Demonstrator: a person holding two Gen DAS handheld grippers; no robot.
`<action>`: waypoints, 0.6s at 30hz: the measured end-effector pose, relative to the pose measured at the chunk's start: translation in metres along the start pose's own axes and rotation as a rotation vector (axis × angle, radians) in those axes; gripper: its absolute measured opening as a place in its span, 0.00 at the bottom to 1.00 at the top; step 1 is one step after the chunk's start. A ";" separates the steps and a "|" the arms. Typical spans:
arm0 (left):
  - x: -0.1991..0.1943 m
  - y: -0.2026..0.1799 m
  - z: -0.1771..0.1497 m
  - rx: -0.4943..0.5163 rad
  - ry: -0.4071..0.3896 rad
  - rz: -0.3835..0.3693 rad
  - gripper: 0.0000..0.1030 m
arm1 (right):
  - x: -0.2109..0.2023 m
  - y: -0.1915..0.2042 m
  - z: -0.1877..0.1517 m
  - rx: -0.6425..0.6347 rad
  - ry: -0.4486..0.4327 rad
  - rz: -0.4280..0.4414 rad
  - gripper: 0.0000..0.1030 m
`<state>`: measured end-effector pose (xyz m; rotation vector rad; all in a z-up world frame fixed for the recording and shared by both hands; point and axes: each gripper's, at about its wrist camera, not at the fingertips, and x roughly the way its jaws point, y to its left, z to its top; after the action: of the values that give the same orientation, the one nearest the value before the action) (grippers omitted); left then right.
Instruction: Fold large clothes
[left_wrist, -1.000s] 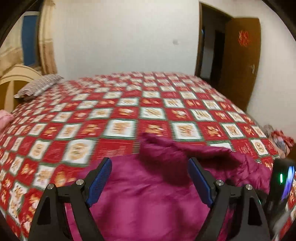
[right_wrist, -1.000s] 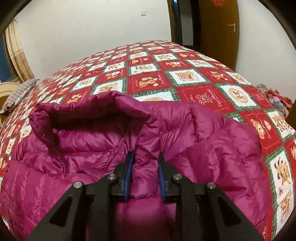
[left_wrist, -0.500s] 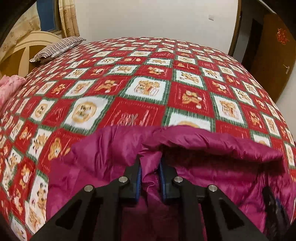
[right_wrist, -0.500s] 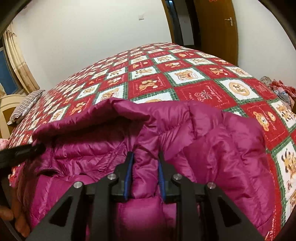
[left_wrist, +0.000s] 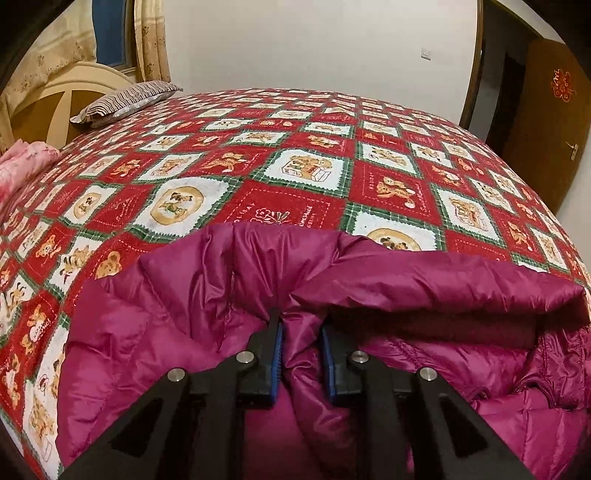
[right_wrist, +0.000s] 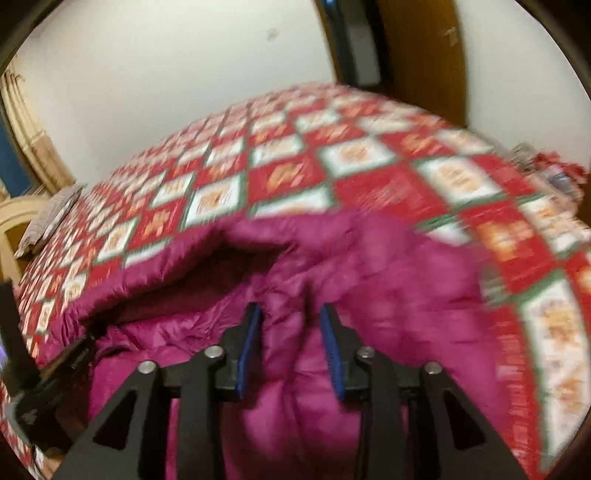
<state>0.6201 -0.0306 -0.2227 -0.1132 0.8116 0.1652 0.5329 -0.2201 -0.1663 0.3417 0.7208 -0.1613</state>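
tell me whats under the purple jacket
The purple jacket lies on the red patchwork bedspread, which shows all around it. What lies under its bulk is covered and cannot be seen.

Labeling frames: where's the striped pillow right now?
In the left wrist view the striped pillow lies at the far left corner of the bed, against the cream headboard, well beyond the magenta jacket.

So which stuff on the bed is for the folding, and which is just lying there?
For the folding: shiny magenta puffer jacket; left tongs, pinching its fabric; right tongs, just opening.

Just lying there: striped pillow; crumpled pink cloth; red patchwork bedspread.
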 end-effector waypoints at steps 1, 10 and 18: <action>0.000 -0.002 0.000 0.009 -0.002 0.010 0.19 | -0.009 -0.001 0.005 0.006 -0.035 -0.020 0.42; -0.001 -0.002 -0.002 -0.003 -0.009 -0.008 0.19 | 0.056 0.043 0.062 -0.050 0.117 0.034 0.46; -0.005 0.022 0.001 -0.102 0.012 -0.157 0.24 | 0.062 0.049 -0.010 -0.197 0.160 0.014 0.46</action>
<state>0.6134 -0.0098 -0.2196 -0.2739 0.8023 0.0576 0.5856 -0.1725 -0.2020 0.1727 0.8843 -0.0494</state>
